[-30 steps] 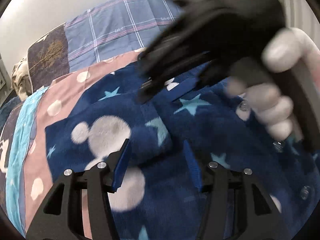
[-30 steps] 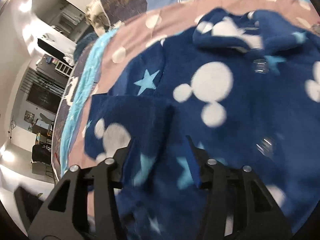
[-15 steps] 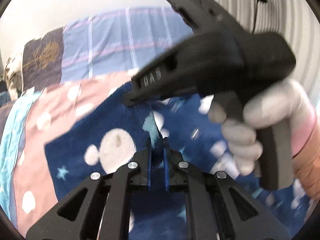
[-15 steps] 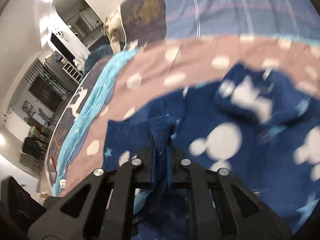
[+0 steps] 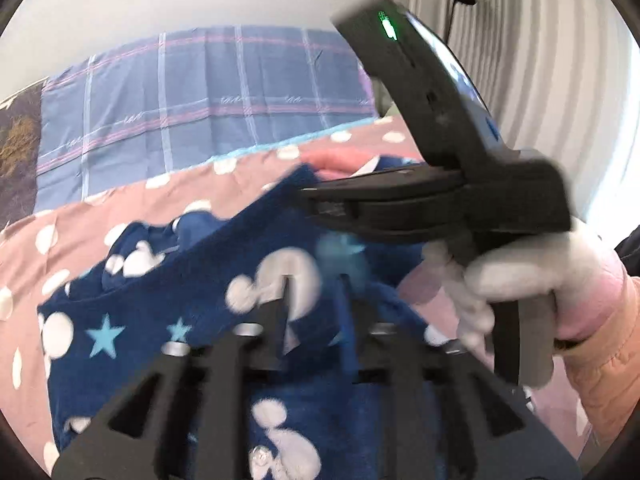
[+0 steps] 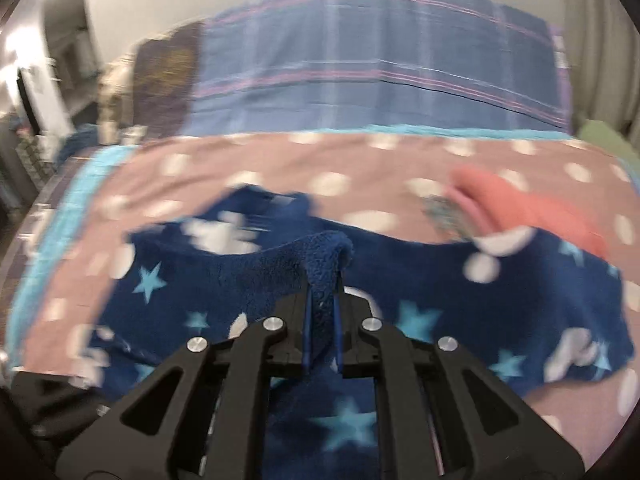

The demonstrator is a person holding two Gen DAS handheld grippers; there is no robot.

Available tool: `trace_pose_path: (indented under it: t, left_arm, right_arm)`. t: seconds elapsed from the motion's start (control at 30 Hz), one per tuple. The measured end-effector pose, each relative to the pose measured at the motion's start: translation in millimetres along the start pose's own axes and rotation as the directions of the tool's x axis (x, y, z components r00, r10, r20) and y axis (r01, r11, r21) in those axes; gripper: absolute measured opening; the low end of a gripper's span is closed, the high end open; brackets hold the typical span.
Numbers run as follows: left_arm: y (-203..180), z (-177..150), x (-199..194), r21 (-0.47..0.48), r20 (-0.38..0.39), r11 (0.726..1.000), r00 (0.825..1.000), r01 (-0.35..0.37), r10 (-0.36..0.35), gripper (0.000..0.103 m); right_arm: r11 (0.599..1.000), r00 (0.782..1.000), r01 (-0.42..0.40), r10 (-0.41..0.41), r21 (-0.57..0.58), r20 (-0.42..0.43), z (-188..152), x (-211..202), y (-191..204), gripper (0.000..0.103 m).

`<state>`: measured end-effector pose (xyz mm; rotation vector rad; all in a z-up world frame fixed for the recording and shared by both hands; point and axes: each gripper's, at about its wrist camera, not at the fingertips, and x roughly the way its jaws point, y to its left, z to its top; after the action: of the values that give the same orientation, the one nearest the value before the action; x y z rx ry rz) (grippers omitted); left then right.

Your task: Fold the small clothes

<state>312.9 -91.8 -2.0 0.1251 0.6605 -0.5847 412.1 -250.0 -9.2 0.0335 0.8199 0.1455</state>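
Note:
A navy fleece garment (image 5: 160,312) with white mouse heads and light blue stars lies spread on the bed. In the left wrist view my left gripper (image 5: 316,300) hovers over it, blurred. Its jaws are opening, and the cloth lies under and between them with no pad pressing on it. My right gripper (image 6: 322,308) is shut on a raised fold of the navy garment (image 6: 480,300) and holds it lifted. The left wrist view shows the same right gripper (image 5: 308,200) from the side. A white-gloved hand (image 5: 520,280) holds it, with the garment's edge hanging from it.
A pink blanket with white dots (image 6: 280,156) covers the bed under the garment. Blue plaid bedding (image 5: 200,100) lies behind it against the wall. A coral pink cloth (image 6: 520,200) rests at the far right. A pleated curtain (image 5: 540,60) hangs on the right.
Both grippers closed on folds of the navy garment and rose with them toward the far side. The left gripper's jaws have since parted again; the right stays clamped.

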Motion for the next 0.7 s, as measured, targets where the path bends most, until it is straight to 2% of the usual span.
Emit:
trace_pose_path:
  t: [0.13,0.23,0.3,0.4,0.5,0.53,0.57,0.6,0.63,0.67,0.7]
  left_arm:
    - [26.0,-24.3,-18.3,-0.009,0.003,0.994,0.994,-0.108,0.108,0.052]
    - [66.1,-49.4,-36.3,-0.054,-0.037,0.968,0.969,-0.245,0.243,0.053]
    - [100.8,-69.3,-45.8,-0.097,-0.082,0.942,0.946,-0.321,0.314,0.053]
    - [139.2,-99.2,-45.1,-0.084,-0.166,0.873,0.871,-0.480,0.463,0.053]
    - [171.0,-122.4,-33.9,-0.060,-0.260,0.829,0.811,-0.556,0.525,0.053]
    - [182.9,-130.5,-27.0,-0.063,-0.306,0.804,0.778,-0.592,0.549,0.053]
    - [187.3,-136.8,-28.2,-0.087,-0.326,0.798,0.774,-0.596,0.543,0.057]
    - [196.5,-139.3,-29.1,-0.139,-0.334,0.800,0.788,-0.583,0.517,0.060]
    - [199.7,-141.2,-34.9,-0.170,-0.338,0.797,0.794,-0.579,0.505,0.062]
    - [205.9,-141.1,-40.0,-0.207,-0.340,0.789,0.799,-0.578,0.496,0.062]
    - [210.3,-140.6,-40.7,-0.229,-0.339,0.784,0.802,-0.576,0.491,0.062]
  right_arm:
    - [1.000,0.999,-0.001,0.001,0.012,-0.040,-19.1,26.1,-21.9,0.012]
    - [1.000,0.999,-0.001,0.002,0.023,-0.049,-35.1,24.1,-24.6,0.018]
    - [0.999,0.999,-0.026,0.027,0.036,-0.043,-41.8,19.1,-26.4,0.027]
    - [0.999,0.999,-0.039,0.039,0.028,-0.019,-50.6,3.5,-19.9,0.030]
    - [0.992,0.992,-0.123,0.123,-0.019,-0.024,-64.1,-5.4,-4.2,0.030]
    - [0.988,0.988,-0.149,0.147,-0.036,-0.043,-69.7,-4.4,1.6,0.030]
    - [0.986,0.986,-0.155,0.152,-0.052,-0.071,-76.7,-1.0,8.0,0.030]
    - [0.989,0.986,-0.120,0.110,-0.081,-0.125,-85.9,10.8,16.2,0.032]
    - [0.990,0.984,-0.078,0.058,-0.114,-0.167,-93.1,22.1,20.8,0.033]
    - [0.986,0.982,-0.040,0.009,-0.164,-0.187,-102.5,33.0,26.7,0.033]
    - [0.981,0.986,-0.027,-0.005,-0.191,-0.164,-105.6,32.5,30.4,0.033]
